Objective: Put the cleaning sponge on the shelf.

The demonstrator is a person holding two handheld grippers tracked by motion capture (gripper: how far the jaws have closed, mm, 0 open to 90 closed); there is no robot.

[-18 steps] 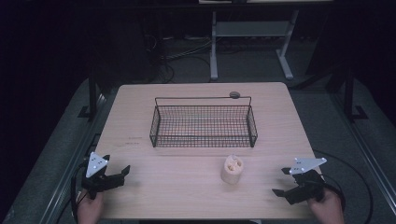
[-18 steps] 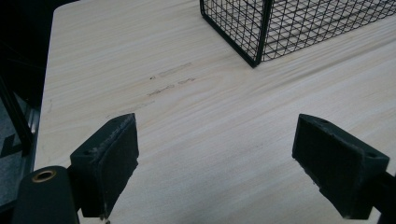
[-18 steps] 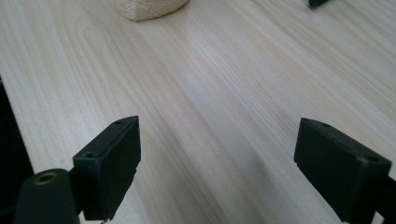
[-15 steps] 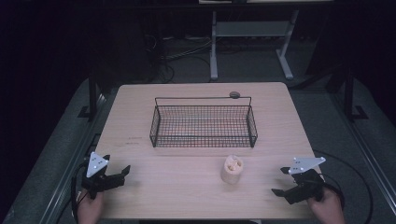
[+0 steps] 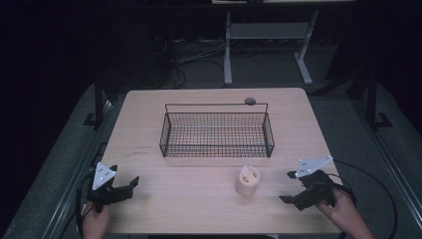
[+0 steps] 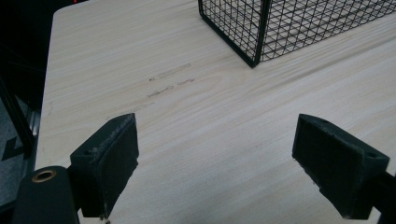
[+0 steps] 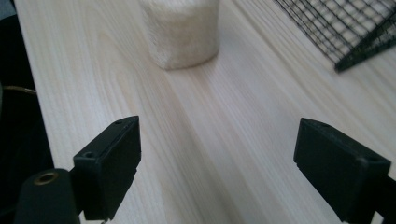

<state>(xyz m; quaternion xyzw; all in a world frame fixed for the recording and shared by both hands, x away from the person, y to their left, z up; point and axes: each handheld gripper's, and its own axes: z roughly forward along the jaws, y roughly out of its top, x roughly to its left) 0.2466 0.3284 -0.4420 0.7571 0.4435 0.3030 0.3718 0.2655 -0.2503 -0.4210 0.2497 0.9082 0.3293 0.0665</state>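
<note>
A pale cream cylinder with holes in its top [image 5: 247, 180] stands upright on the wooden table [image 5: 199, 209], in front of a black wire basket [image 5: 217, 131]. In the right gripper view the cylinder [image 7: 180, 31] rises just beyond the jaws, left of centre. My right gripper [image 5: 288, 187] is open near the table's front right, a short way right of the cylinder, with nothing between its fingers [image 7: 112, 163]. At the front left corner my left gripper [image 5: 130, 186] is open over bare wood, and the basket's corner [image 6: 254, 32] lies ahead of it.
A small dark round object [image 5: 250, 101] lies on the table behind the basket's far rim. Faint scuff marks [image 6: 170, 79] cross the wood between my left gripper and the basket. Table edges lie close beside both hands. Cables [image 5: 363, 174] trail off to the right.
My right gripper has shifted slightly toward the front of the table. The left gripper, cylinder and basket have stayed where they were.
</note>
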